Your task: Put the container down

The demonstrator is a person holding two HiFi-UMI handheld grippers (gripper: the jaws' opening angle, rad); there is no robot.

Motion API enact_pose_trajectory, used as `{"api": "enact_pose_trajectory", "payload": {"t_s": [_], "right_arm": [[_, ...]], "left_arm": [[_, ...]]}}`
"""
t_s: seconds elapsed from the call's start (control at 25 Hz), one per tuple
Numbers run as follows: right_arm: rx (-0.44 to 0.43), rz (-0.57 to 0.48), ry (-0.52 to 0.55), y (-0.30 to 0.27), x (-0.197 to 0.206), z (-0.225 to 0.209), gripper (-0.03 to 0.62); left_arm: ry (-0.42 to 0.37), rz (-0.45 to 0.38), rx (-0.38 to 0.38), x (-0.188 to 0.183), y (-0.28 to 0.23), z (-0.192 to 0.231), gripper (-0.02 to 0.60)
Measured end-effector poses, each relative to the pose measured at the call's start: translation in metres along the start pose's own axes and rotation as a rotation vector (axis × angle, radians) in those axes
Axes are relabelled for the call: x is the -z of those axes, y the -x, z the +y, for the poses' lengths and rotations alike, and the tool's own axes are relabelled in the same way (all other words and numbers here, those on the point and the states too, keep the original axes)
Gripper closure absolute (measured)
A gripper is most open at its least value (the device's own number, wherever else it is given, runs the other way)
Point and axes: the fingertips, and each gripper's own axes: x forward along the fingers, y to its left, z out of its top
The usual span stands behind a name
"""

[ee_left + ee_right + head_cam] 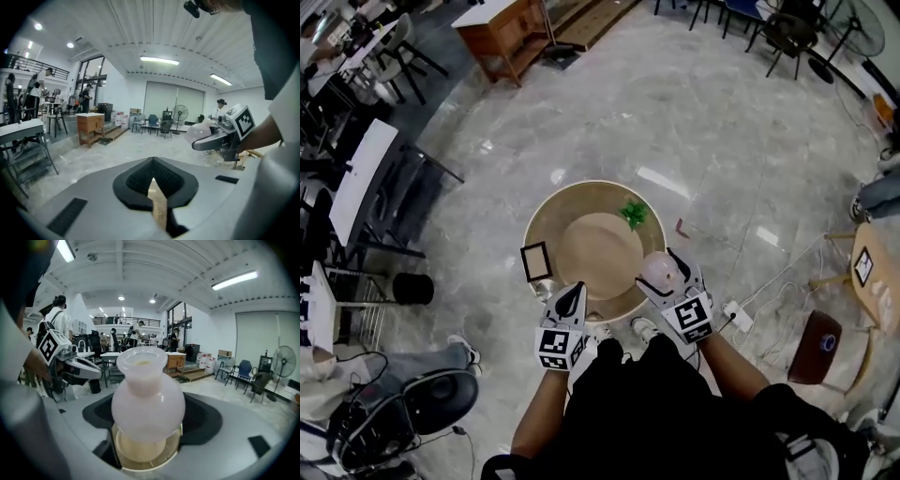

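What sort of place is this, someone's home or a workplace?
Likely a workplace, a big open-plan workshop or lab hall: a wide polished stone floor, chairs, work tables, and an upper gallery with a railing.

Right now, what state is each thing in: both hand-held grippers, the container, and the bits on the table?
Left hand-held gripper: shut, empty.
Right hand-held gripper: shut on the container.
Container: upright, held above the round table at its near edge, not yet set down.
Green ornament: resting on the table.
Small black frame: standing at the table's left edge.
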Motion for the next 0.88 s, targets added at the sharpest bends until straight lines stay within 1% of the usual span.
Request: {"api": "enact_pose_trajectory", "payload": {"t_s": [0.12, 0.24, 0.36, 0.52, 0.6, 0.76, 0.88], "right_arm": [[0.061, 0.025, -0.014, -0.003, 0.002, -0.005, 0.198], [0.131, 0.054, -0.039, -0.004, 0.013, -0.006, 0.198], [0.178, 0.074, -0.054, -0.011, 0.030, -0.013, 0.198], [0.197, 0.114, -0.037, -0.026, 0.061, -0.022, 0.198], [0.187, 0.130, -0.040, -0.037, 0.077, -0.024, 0.198], [0.171, 0.170, -0.065, -0.065, 0.119, -0.031, 0.198], [0.167, 0.209, -0.085, -0.085, 0.159, -0.035, 0.198]], "left_arm": [[-0.021, 0.007, 0.073, 0.000, -0.015, 0.008, 0.581], [-0.048, 0.026, 0.155, 0.009, -0.031, 0.010, 0.582], [-0.065, 0.040, 0.201, 0.017, -0.048, 0.013, 0.582], [-0.058, 0.081, 0.208, 0.038, -0.071, 0.024, 0.582], [-0.051, 0.101, 0.201, 0.050, -0.086, 0.030, 0.581], [-0.071, 0.120, 0.209, 0.069, -0.120, 0.035, 0.581], [-0.085, 0.126, 0.221, 0.085, -0.145, 0.036, 0.581]]}}
